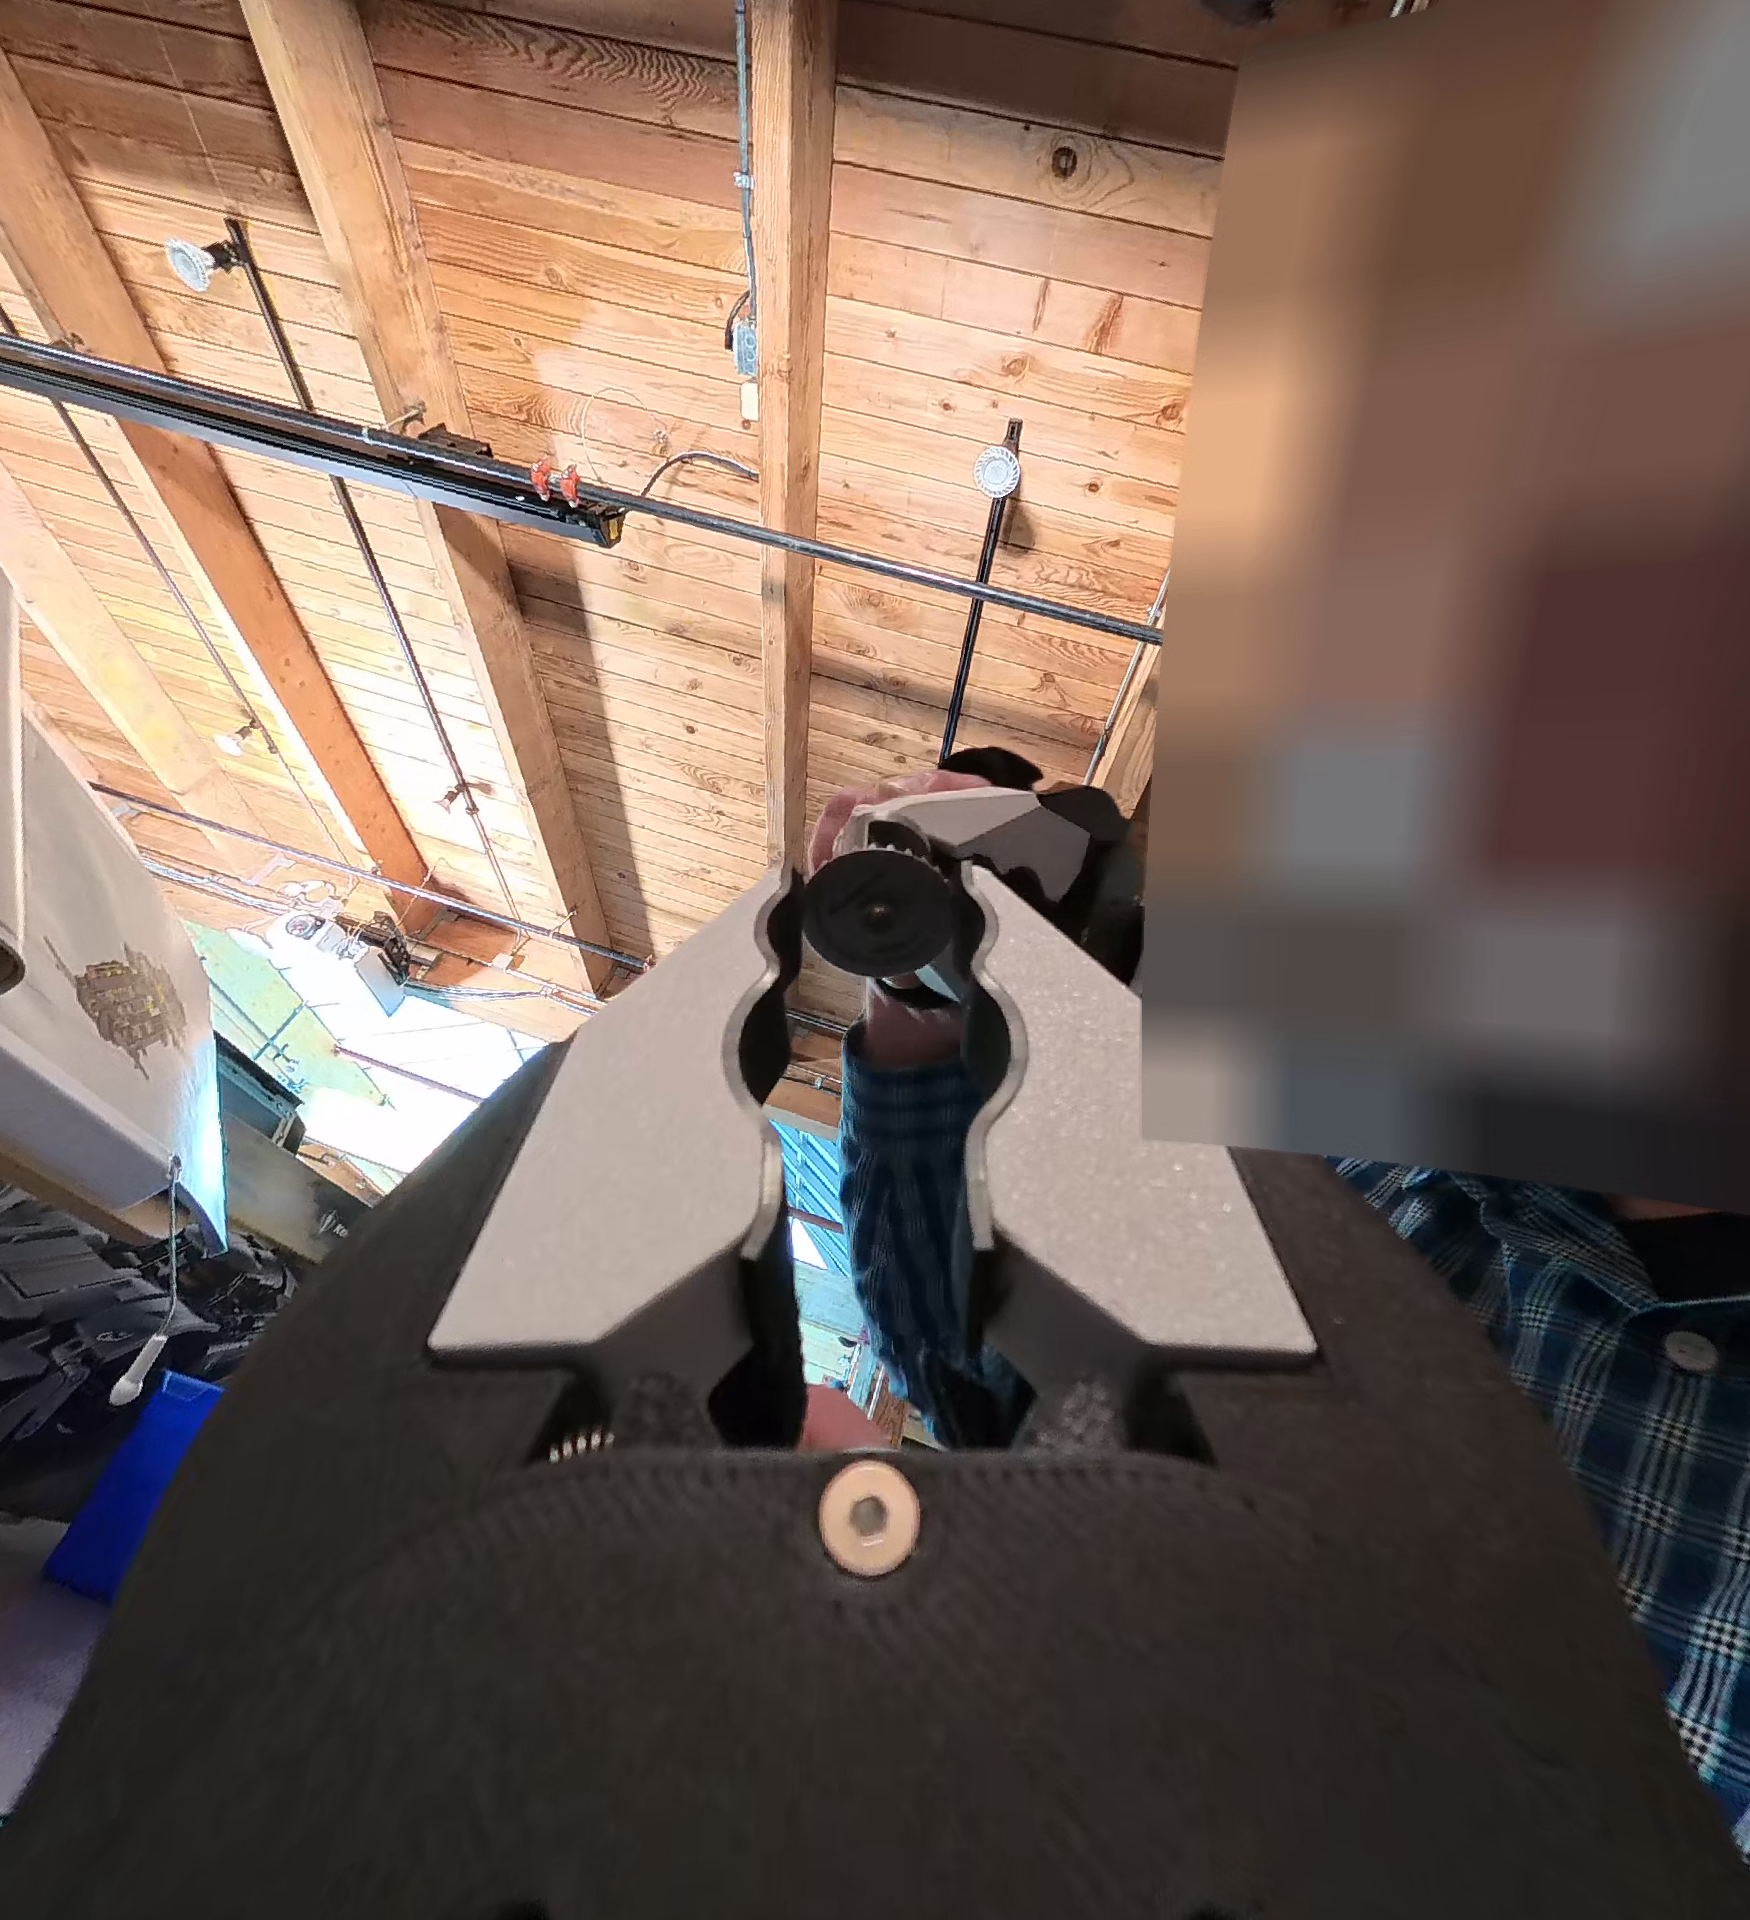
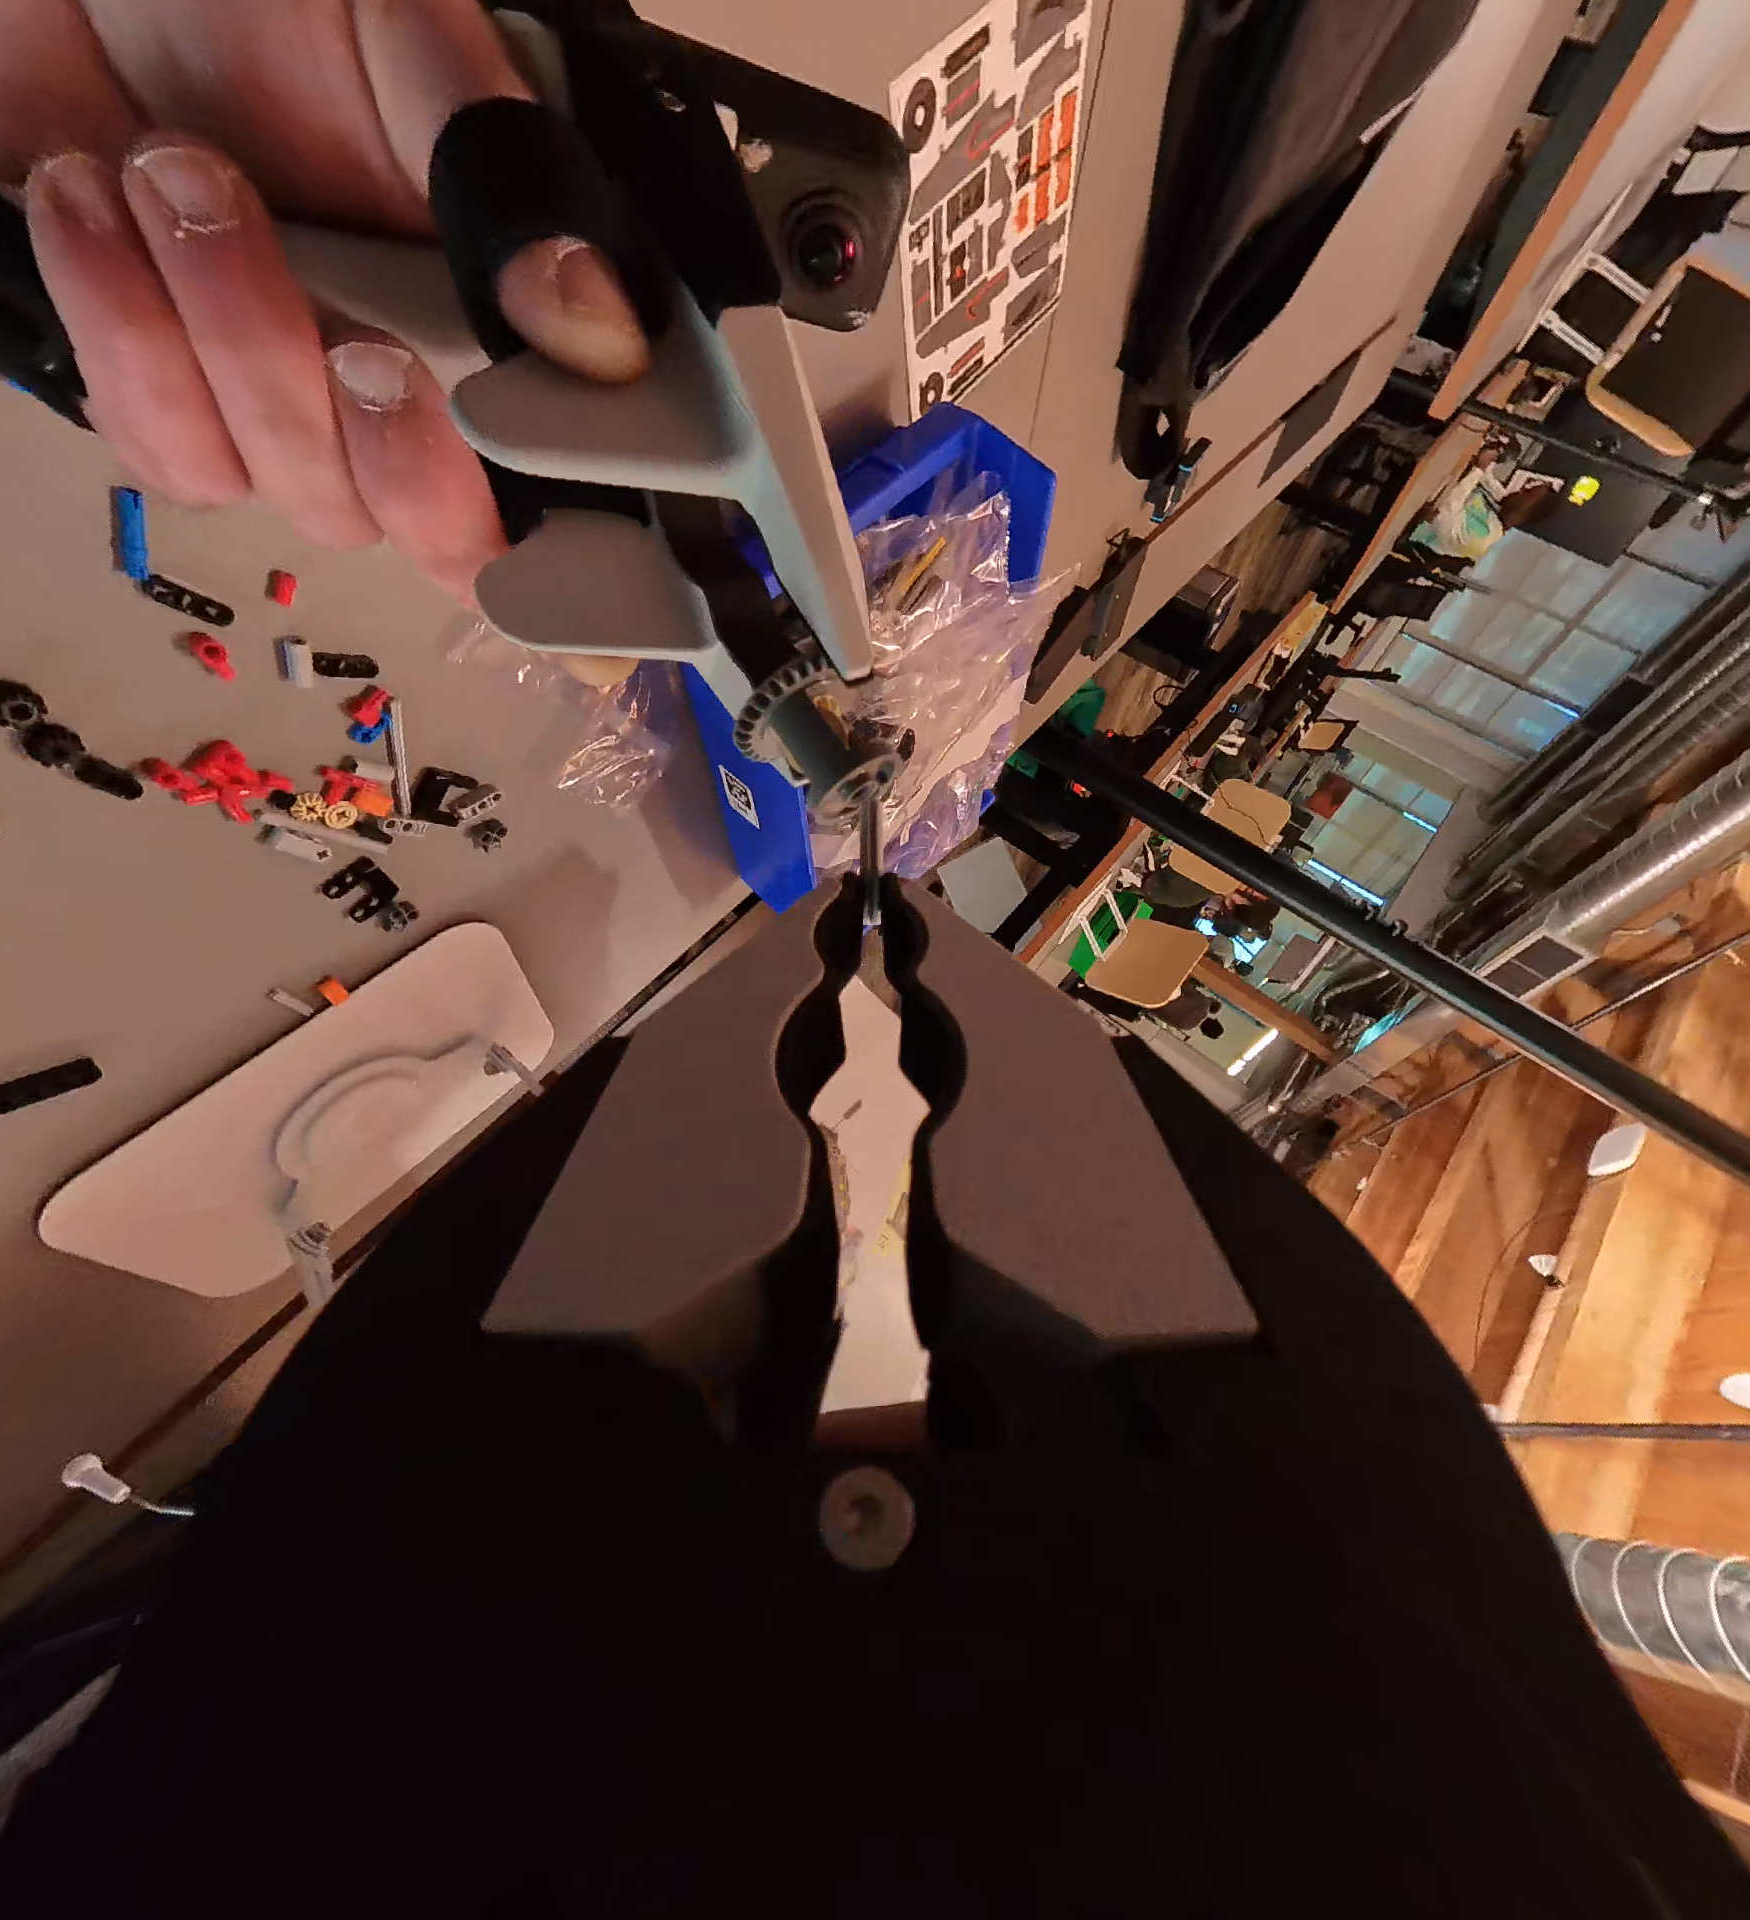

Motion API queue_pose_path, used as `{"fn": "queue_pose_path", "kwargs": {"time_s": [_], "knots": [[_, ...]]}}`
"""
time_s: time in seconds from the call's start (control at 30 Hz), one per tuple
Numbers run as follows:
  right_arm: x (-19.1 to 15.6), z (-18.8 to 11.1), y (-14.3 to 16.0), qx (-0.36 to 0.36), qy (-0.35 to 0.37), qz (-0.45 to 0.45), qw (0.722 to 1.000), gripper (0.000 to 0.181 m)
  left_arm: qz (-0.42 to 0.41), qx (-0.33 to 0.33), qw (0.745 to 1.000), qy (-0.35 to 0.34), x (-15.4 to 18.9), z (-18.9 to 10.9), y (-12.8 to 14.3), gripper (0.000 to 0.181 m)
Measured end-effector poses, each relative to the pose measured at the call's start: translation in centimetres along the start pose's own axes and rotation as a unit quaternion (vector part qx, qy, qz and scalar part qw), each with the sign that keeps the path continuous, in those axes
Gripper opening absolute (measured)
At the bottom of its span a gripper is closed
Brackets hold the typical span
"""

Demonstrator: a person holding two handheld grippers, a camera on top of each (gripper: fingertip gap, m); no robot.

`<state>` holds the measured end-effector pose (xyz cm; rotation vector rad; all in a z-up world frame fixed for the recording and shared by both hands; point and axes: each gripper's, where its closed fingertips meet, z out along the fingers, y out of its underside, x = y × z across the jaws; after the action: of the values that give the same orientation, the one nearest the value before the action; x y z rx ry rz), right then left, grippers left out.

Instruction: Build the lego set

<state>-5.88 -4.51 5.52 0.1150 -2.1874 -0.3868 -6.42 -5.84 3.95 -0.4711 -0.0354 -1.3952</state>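
In the left wrist view, which looks up at the ceiling, my left gripper (image 1: 876, 896) is shut on a round black gear assembly (image 1: 876, 925) at its fingertips. A grey finger (image 1: 996, 816) of the right gripper shows just beyond it. In the right wrist view, my right gripper (image 2: 869, 902) is shut on a thin grey axle (image 2: 868, 844). The axle runs into the gear assembly (image 2: 814, 748), which has grey toothed wheels. The left gripper (image 2: 821, 677) holds that assembly from above, with a hand (image 2: 227, 312) on its handle.
Loose red, black and grey Lego pieces (image 2: 227, 774) lie on the grey table (image 2: 123, 987). A blue bin (image 2: 783, 831) holds clear plastic bags (image 2: 944, 623). A white tray (image 2: 331, 1122) sits at the table edge. A parts sheet (image 2: 996, 187) hangs behind.
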Motion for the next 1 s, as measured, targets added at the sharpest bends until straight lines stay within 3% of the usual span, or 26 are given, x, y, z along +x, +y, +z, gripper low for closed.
{"fn": "queue_pose_path", "kwargs": {"time_s": [0.03, 1.0], "knots": [[0.00, 0.01, -0.09, 0.001, -0.003, -0.004, 1.000, 0.001, -0.001, 0.000, 1.000, 0.000, 0.01, -0.02, -0.01, 0.025], [-0.22, 0.05, -0.13, -0.050, -0.052, -0.156, 0.985, 0.000, 0.000, -0.008, 1.000, -0.004, -0.17, 0.07, 0.30, 0.026]]}}
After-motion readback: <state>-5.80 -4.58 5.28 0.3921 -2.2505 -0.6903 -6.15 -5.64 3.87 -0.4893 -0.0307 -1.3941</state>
